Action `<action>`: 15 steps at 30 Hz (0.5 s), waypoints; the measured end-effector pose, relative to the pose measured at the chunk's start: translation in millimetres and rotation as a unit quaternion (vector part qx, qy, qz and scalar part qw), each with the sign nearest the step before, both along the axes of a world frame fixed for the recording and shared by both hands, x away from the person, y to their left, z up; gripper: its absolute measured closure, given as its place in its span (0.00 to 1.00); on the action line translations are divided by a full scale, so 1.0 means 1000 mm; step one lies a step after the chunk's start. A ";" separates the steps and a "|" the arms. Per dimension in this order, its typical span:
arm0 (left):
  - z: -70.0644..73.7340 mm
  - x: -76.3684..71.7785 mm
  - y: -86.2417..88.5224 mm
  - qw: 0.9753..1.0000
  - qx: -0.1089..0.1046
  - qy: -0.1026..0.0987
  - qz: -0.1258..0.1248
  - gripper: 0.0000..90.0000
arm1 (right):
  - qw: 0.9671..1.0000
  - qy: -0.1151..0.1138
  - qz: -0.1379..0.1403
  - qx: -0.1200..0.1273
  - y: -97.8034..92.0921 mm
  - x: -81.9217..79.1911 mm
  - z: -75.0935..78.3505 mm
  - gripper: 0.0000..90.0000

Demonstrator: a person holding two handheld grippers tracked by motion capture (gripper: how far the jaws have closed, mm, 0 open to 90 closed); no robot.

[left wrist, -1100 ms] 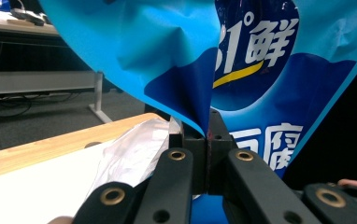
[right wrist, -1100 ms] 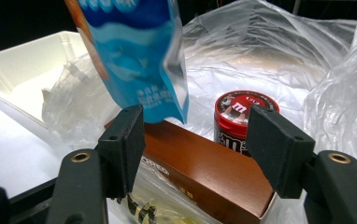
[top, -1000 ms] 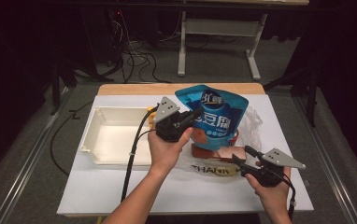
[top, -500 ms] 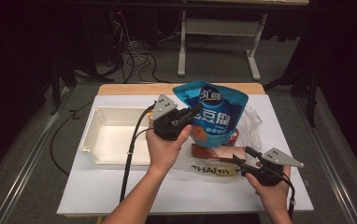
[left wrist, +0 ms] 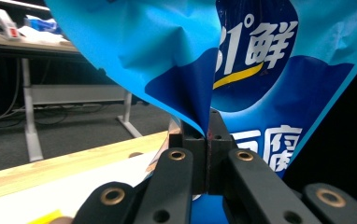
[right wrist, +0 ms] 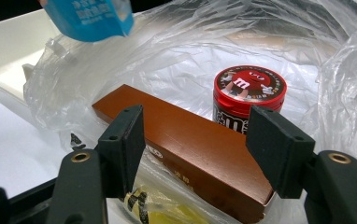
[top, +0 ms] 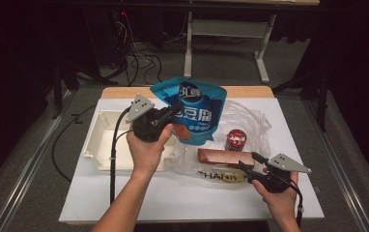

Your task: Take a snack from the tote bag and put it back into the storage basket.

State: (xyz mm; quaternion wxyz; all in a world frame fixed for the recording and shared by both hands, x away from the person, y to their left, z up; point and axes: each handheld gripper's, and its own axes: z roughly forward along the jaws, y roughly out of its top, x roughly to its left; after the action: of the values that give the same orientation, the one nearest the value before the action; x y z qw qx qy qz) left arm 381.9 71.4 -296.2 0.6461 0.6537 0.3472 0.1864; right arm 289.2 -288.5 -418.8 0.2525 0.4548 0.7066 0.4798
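My left gripper (top: pixel 173 110) is shut on the edge of a blue snack pouch (top: pixel 196 110) with white lettering, holding it in the air above the table. In the left gripper view the pouch (left wrist: pixel 242 56) is pinched between the closed jaws of the left gripper (left wrist: pixel 207 140). A clear plastic bag (top: pixel 250 121) lies on the white table, holding a brown box (top: pixel 225 156) and a red candy tin (top: pixel 235 139). My right gripper (top: pixel 247 162) stands open at the bag's near edge. In the right gripper view its jaws flank the brown box (right wrist: pixel 186 144), with the tin (right wrist: pixel 249 93) behind.
A cream plastic tray (top: pixel 106 140) sits at the table's left, beside the bag. The white table sheet (top: pixel 173 193) has free room along its front. A desk frame and cables stand on the floor beyond the far edge.
My left gripper has carried the blue pouch leftward and slightly up, away from the bag and toward the tray. The right gripper has stayed in place.
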 end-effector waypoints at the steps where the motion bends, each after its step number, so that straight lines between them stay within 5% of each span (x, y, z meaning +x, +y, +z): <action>1: 0.000 0.000 0.003 1.000 -0.001 0.001 0.003 1.00 | 1.000 0.000 0.000 0.000 0.000 0.000 0.000 0.42; 15: -0.008 0.005 0.044 0.999 0.001 0.006 0.044 1.00 | 1.000 -0.001 0.008 -0.007 0.003 0.001 -0.002 0.42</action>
State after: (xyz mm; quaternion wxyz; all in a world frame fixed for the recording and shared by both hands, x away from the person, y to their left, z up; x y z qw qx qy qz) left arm 387.2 115.5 -304.4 0.6343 0.6396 0.3793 0.2112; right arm 289.7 -285.1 -420.8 0.2525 0.4467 0.7130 0.4778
